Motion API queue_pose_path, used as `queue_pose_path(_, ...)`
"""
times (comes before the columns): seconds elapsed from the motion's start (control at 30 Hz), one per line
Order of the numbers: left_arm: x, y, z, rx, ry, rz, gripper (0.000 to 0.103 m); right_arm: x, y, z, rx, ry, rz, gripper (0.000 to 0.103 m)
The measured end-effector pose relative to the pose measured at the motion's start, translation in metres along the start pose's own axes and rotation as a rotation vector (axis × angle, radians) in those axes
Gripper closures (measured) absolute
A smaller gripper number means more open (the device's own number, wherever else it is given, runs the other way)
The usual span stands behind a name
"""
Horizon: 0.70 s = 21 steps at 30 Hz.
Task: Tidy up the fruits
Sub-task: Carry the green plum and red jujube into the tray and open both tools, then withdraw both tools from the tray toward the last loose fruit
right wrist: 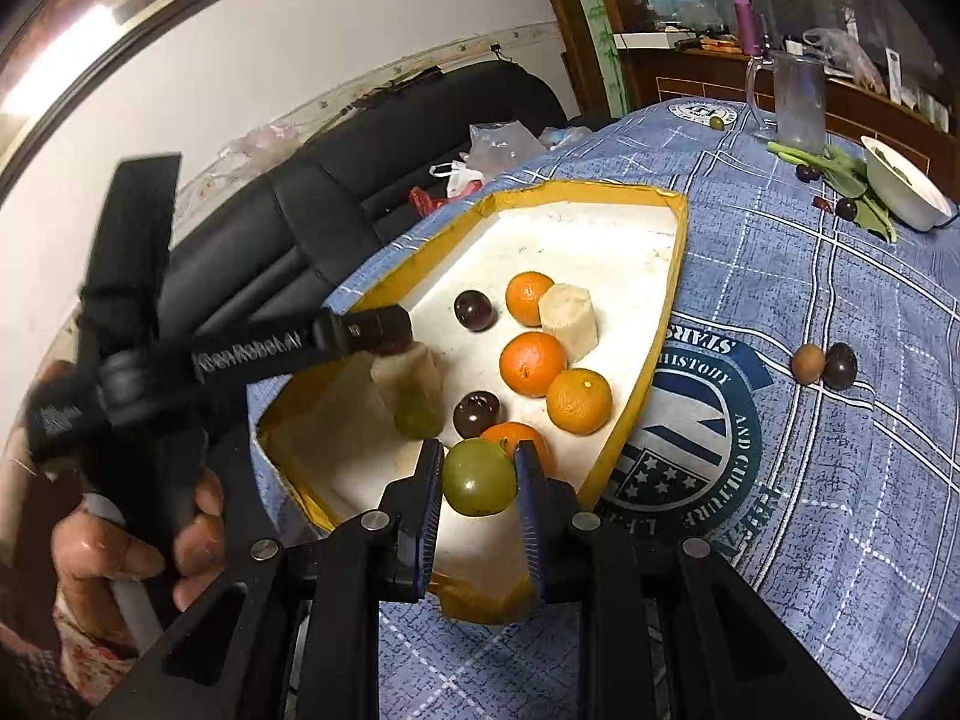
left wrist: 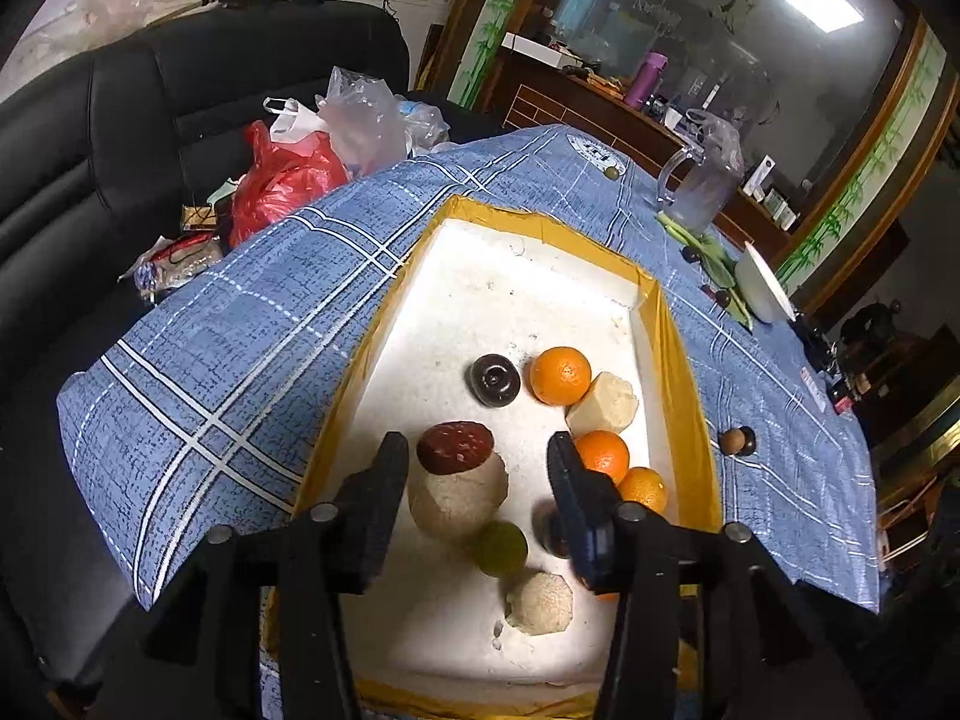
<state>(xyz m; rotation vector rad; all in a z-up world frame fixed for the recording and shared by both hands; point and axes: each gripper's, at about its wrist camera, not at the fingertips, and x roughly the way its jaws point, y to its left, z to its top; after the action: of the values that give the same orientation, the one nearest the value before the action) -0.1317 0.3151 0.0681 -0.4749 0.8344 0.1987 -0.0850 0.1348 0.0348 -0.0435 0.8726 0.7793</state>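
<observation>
- Holding a green fruit [right wrist: 480,478] between its two pads, the right gripper [right wrist: 478,489] hangs just over the near edge of the yellow-rimmed tray [right wrist: 672,300]; we judge the grip sound, both pads pressing the fruit's widest part.
- Green fruit: round, smooth, glossy skin, olive-green with a faint brown blush. We expect it to be light, firm and a little slippery; best taken across its middle, as it is now.
- Left gripper [left wrist: 477,468]: jaws apart, clasping nothing, poised over a dark red date [left wrist: 456,447] that sits on top of a pale peeled chunk [left wrist: 459,501] inside the tray.
- Tray contents, catalogued: oranges [right wrist: 533,363] grouped on one side, touching; two dark round fruits [right wrist: 475,310]; further pale chunks; a second green fruit [left wrist: 501,547] beside the chunk.
- Oranges: we judge them firm, dimpled, easy to clamp. Pale chunks: faceted, probably moist and softer.
- Loose on the worktop [right wrist: 840,420]: a brown fruit [right wrist: 807,363] touching a dark one [right wrist: 840,365], well apart from the tray.
</observation>
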Motion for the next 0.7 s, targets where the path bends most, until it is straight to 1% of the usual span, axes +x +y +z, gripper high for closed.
queue_pose_path(0.03, -0.001, 0.0, 0.0, 0.0, -0.002, -0.001, 0.053, 0.002, 0.0, -0.001, 0.007, 0.006, 0.009, 0.074)
queue_pose_path(0.1, -0.002, 0.0, 0.0, 0.001, -0.007, -0.003, 0.053, 0.001, 0.0, -0.002, 0.025, 0.001, 0.025, 0.059)
queue_pose_path(0.17, -0.003, 0.0, 0.0, -0.002, -0.007, -0.006, 0.052, -0.003, -0.003, -0.002, 0.038, -0.02, 0.023, 0.055)
queue_pose_path(0.27, -0.005, 0.0, -0.001, -0.003, -0.007, -0.009, 0.052, -0.013, -0.009, -0.001, 0.063, -0.043, 0.026, 0.055)
queue_pose_path(0.37, -0.006, -0.001, -0.002, 0.0, -0.007, -0.013, 0.05, -0.025, -0.02, -0.002, 0.098, -0.072, 0.012, 0.052)
queue_pose_path(0.6, -0.007, -0.014, -0.006, 0.029, -0.004, -0.025, 0.048, -0.054, -0.067, -0.016, 0.227, -0.121, -0.045, 0.052)
queue_pose_path(0.7, -0.008, -0.025, -0.009, 0.061, 0.0, -0.044, 0.048, -0.07, -0.089, -0.025, 0.272, -0.147, -0.09, 0.05)
